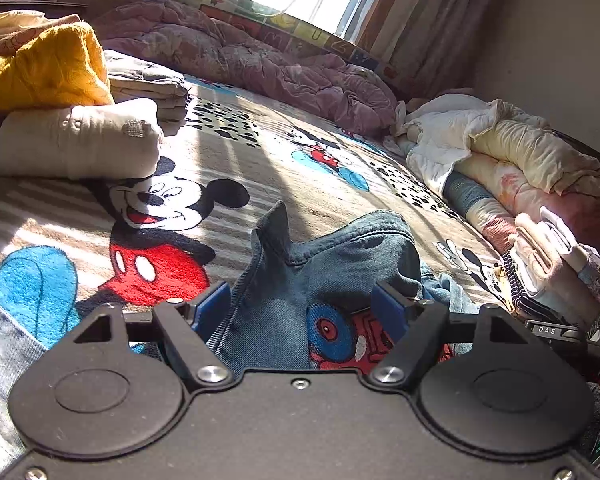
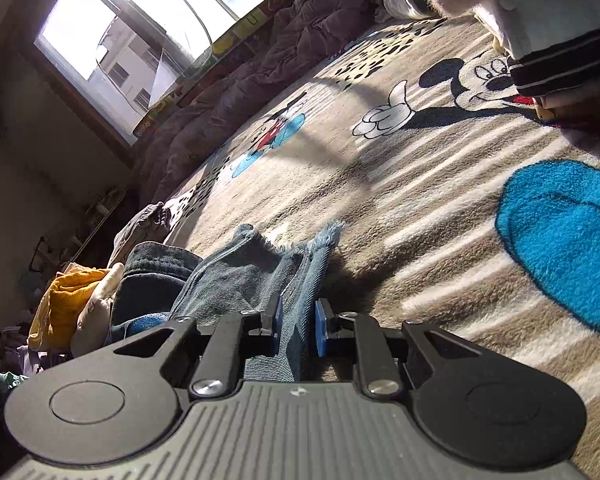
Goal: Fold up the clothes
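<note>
The right hand-held gripper pinches the denim garment's frayed hem; the left hand-held gripper gapes wide around bunched denim on the bed.

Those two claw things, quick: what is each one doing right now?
Left gripper: open wide, denim garment bunched between its fingers, not clamped.
Right gripper: closed on the garment's frayed denim edge.

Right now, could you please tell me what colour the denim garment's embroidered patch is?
Blue and red, with white details, on the denim garment; the patch shows best in the left wrist view.
</note>
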Demonstrator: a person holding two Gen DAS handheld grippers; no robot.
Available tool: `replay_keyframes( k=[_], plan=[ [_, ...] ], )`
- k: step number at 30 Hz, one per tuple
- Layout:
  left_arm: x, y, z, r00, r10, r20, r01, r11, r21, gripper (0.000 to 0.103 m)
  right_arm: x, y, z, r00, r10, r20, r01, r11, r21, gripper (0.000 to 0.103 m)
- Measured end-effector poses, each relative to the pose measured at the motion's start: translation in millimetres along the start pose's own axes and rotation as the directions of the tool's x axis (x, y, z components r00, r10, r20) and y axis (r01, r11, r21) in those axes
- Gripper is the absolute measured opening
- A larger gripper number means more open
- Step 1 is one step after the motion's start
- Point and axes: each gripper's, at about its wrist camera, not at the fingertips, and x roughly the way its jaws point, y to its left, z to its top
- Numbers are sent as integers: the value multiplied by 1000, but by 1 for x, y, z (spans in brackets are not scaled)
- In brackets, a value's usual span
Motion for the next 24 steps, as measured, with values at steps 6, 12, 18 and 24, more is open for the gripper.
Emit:
replay_keyframes(
  k=[6, 12, 18, 24],
  plan=[
    [-7, 9, 3, 999, 1, 44, 1, 999, -54, 78, -42, 0, -3, 986, 13, 166, -19, 999, 32, 9],
    [-9, 7, 2, 998, -23, 53, 27, 996, -82, 78, -45, -9, 1, 991, -73, 116, 63, 994, 92, 36],
    [-10, 4, 2, 997, -54, 56, 58, 995, -76, 78, -2, -2, -1, 996, -84, 4, 83, 993, 84, 40],
    [-7, 15, 2, 997, -55, 50, 60, 992, -113, 78, 6, -3, 1, 995, -99, 1, 99, 990, 97, 4]
  ],
)
